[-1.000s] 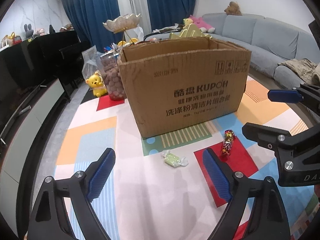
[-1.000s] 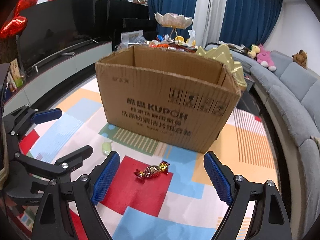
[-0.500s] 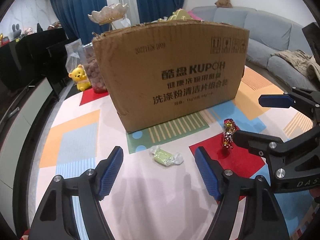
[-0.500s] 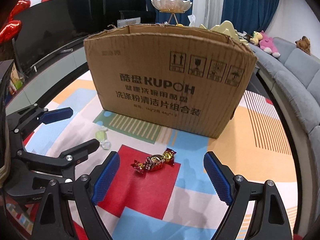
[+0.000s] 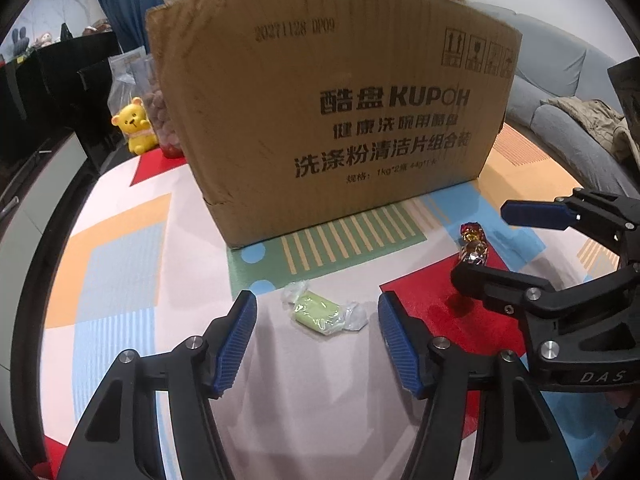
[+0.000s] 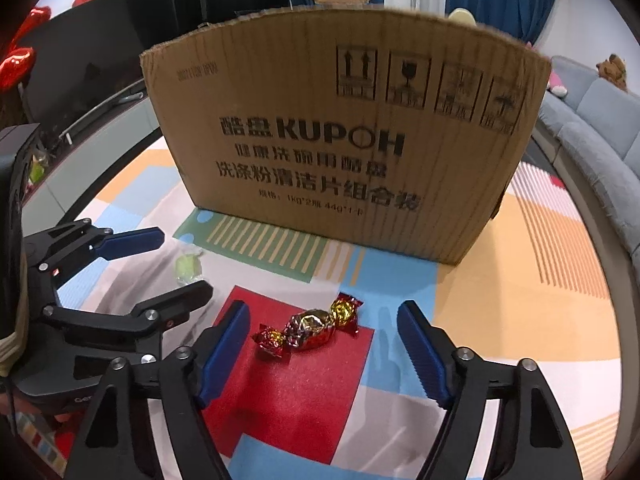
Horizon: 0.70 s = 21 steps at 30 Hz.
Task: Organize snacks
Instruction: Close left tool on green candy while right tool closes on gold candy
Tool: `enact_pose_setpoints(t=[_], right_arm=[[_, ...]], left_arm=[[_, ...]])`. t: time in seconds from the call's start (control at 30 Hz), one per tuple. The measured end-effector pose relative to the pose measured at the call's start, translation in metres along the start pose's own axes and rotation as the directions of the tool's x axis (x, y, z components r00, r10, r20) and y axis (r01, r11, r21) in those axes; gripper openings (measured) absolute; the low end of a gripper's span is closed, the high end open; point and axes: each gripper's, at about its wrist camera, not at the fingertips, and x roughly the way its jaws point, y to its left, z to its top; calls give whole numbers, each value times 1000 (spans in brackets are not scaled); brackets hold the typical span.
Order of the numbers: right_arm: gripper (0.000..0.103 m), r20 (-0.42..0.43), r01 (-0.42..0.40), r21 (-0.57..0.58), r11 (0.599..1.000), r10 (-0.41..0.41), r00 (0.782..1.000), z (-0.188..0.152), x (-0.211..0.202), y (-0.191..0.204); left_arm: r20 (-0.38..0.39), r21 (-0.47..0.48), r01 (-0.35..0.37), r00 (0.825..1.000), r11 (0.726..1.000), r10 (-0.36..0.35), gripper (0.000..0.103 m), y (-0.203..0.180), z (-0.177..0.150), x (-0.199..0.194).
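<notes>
A green candy in a clear wrapper (image 5: 324, 314) lies on the colourful mat in front of a tall cardboard box (image 5: 340, 120). My left gripper (image 5: 316, 310) hangs low over it. Its jaws are closing, with the candy between the blue pads (image 5: 236, 336) and untouched. To the right lies a red-and-gold foil candy (image 6: 310, 328) on a red patch of the mat. My right gripper (image 6: 322, 316) straddles it. Those jaws are closing too, and a gap remains on each side. Each gripper shows in the other's view: the left gripper (image 6: 182, 264), the right gripper (image 5: 482, 244).
The box (image 6: 340, 140) stands close behind both candies and blocks the way forward. A yellow bear toy (image 5: 136, 128) and a jar of snacks (image 5: 160, 120) sit left of the box. A grey sofa (image 5: 560, 92) runs along the right and a dark TV cabinet (image 6: 100, 60) along the left.
Both grippers have sunk toward the mat and come nearer the box. Each pair of jaws has narrowed around its candy. Neither candy has moved.
</notes>
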Motion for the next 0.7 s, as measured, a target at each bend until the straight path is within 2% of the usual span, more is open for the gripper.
enact_pose_setpoints(t=[0.17,0.3,0.37,0.5,0.53,0.57,0.63,0.7], right_arm=[[68,-27,-24,17,1000,25,999,-4,13,0],[64,-18,-28,16,999,28,999,-2,15,1],[56,-15,-25,8,1000,25,1000,-3,14,3],[46,-6,-20,4,1000,20,1000,-6,14,9],[32,-6,-18,3,1000,18,1000,-6,15,11],[28,-8,-16,2,1000,16,1000,-6,14,11],[23,-10,-23,11,1000,23,1000,-5,14,9],[20,-13,-29,23,999,29,1000,-4,14,5]], left_arm=[[-24,-27,12,1000,1000,-13,57,4,1,7],[-28,-56,26,999,998,-28,54,7,3,9],[-26,-51,29,999,998,-30,50,5,4,9],[-23,-43,42,999,998,-43,41,3,5,10],[-23,-42,45,999,998,-46,40,2,5,10],[-22,-40,46,999,998,-47,36,1,5,10],[-19,-35,51,998,998,-52,29,-2,5,9],[-18,-26,43,999,999,-44,27,-4,4,9]])
